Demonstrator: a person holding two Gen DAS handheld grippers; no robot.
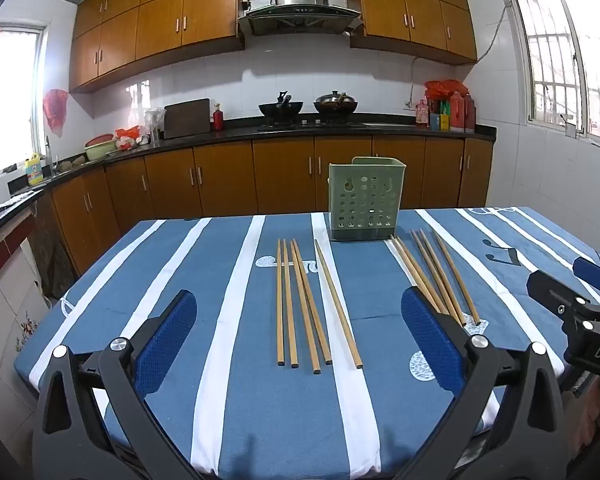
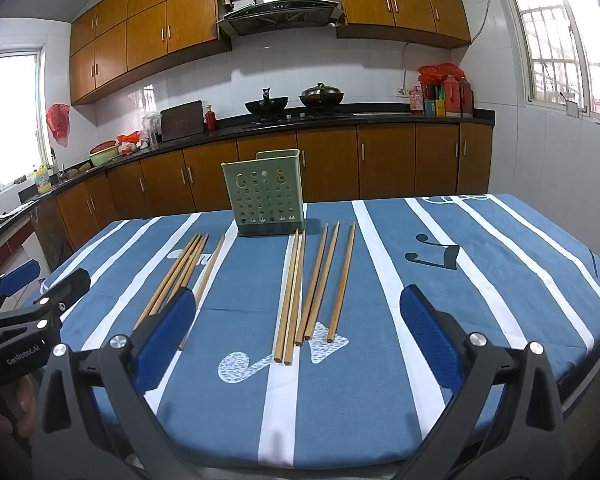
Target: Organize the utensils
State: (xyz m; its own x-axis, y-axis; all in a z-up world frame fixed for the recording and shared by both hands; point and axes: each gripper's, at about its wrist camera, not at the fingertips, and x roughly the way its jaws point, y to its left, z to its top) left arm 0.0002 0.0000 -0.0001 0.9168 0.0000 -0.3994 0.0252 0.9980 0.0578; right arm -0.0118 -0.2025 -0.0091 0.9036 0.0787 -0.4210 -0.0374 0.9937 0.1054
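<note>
On the table, a blue tablecloth [image 1: 260,420] with white stripes covers the whole top. Toward its far edge stands a pale green perforated utensil holder [image 1: 366,200], upright. Before it lie two groups of wooden chopsticks, flat on the cloth: five in the left group [image 1: 300,304] and five in the right group [image 2: 312,288], well apart from each other. The left gripper [image 1: 300,344] hangs above the near edge with its jaws spread wide, nothing between them. The right gripper [image 2: 300,340] hangs likewise, spread wide and empty.
</note>
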